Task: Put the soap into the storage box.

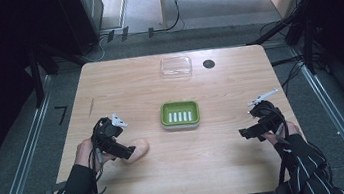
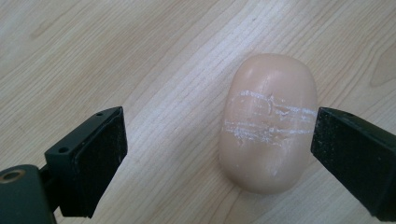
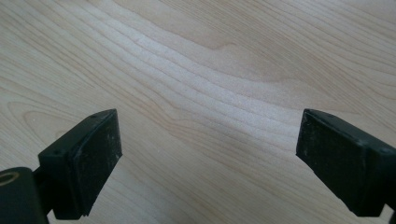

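The soap (image 2: 268,123) lay on the table (image 1: 218,156) near the front left, just ahead of the left gripper (image 2: 217,154), whose jaws stood wide apart with the bar between them. In the left gripper view the bar sat well over toward the right-hand jaw, close to its pad or perhaps just brushing it, I could not tell which, with a broad gap of bare wood to the other jaw. Its long axis ran along the gripper's line of sight, so the jaws faced its narrow sides, where white scratch marks crossed the top.

The right gripper (image 1: 255,129) hovered, also wide open, well apart at the front right, with nothing but wood grain between its jaws. The green dish (image 1: 180,114) sat in the middle of the table, beyond and to the right of the bar, and a clear lid (image 1: 175,67) lay near the far edge.

To my eye the left hand was plainly the nearer one; a small shift sideways would centre the bar before closing.
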Demonstrator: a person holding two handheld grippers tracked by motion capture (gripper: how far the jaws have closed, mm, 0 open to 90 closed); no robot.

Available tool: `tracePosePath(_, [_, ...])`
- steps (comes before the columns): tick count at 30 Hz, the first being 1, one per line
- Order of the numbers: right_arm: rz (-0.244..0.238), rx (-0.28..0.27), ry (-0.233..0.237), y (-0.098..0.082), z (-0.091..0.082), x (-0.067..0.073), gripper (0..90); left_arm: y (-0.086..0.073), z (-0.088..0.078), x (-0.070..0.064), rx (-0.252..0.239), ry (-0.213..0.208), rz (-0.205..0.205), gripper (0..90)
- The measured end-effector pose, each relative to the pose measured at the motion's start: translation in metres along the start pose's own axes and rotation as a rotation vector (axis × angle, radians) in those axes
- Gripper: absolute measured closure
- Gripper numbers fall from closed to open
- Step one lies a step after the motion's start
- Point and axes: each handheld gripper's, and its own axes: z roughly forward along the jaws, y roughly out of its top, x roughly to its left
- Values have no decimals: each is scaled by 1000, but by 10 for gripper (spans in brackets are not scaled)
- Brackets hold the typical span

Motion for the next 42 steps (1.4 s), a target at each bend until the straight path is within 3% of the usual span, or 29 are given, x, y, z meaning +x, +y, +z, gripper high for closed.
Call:
tracePosePath(7, [-15, -17, -50, 3, -3, 6, 62, 1, 1, 0, -2, -3, 4, 45])
tracePosePath(10, [-6, -33, -93, 5, -5, 9, 73, 0, 2, 0, 2, -9, 9, 45])
tracePosePath(16, [13, -24, -109, 6, -6, 12, 53, 0, 1, 0, 1, -10, 9, 45])
tracePosePath(20, [9, -30, -122, 8, -8, 12, 143, 0, 2, 0, 4, -13, 10, 45])
tracePosePath(24, [-2, 5, -130, 8, -5, 14, 105, 0, 3, 0, 8, -17, 7, 45])
tracePosePath(27, [-40, 9, -105, 6, -5, 15, 81, 1, 3, 0, 9, -23, 12, 45])
tracePosePath(29, [-43, 14, -93, 6, -6, 16, 123, 0, 3, 0, 5, -26, 11, 43])
tracePosePath(30, [-55, 17, -93, 6, -6, 16, 191, 1, 3, 0, 9, -31, 14, 43])
tracePosePath(31, [-39, 15, -79, 5, -6, 16, 142, 1, 3, -1, 14, -39, 14, 44])
tracePosePath(36, [-5, 43, -66, 3, -3, 12, 154, 2, 5, -3, 20, -56, 22, 45])
tracePosePath(42, [-24, 23, -39, 1, -6, 11, 154, 4, 8, -6, 41, -69, 31, 46])
